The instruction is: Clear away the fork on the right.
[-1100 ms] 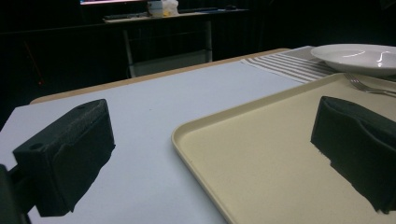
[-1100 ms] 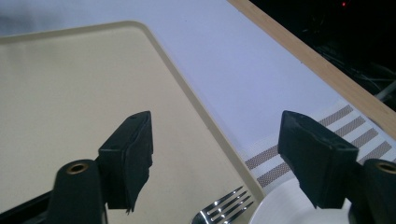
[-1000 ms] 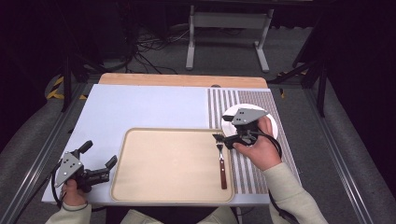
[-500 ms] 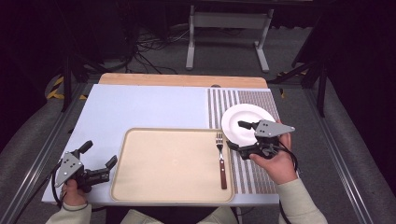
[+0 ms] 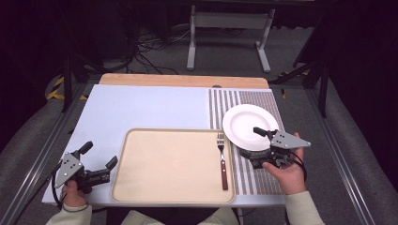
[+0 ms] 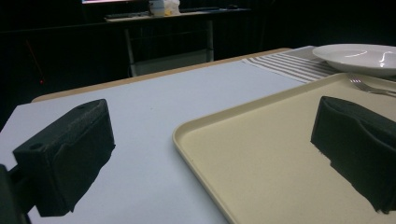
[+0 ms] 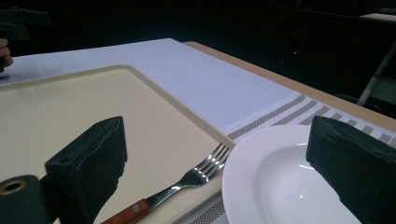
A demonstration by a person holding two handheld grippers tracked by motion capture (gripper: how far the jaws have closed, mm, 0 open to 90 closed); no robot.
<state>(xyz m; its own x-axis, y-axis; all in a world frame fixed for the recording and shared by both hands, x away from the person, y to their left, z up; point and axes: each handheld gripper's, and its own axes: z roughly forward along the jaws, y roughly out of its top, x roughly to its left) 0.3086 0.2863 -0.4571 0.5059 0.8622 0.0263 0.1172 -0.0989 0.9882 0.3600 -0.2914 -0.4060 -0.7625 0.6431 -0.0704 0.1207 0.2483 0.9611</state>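
High view: right gripper (image 5: 257,142), jaws wide and empty, now withdrawn from fork (image 5: 222,159) left at tray (image 5: 141,187) right edge; placement apparently complete.

Glossy white plate (image 7: 280,186), matt beige tray (image 5: 173,197), shiny metal fork (image 7: 196,177) with wooden handle.

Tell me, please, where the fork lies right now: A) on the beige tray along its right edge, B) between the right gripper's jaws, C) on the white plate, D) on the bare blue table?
A: the fork lies on the tray near its right rim, beside the plate.
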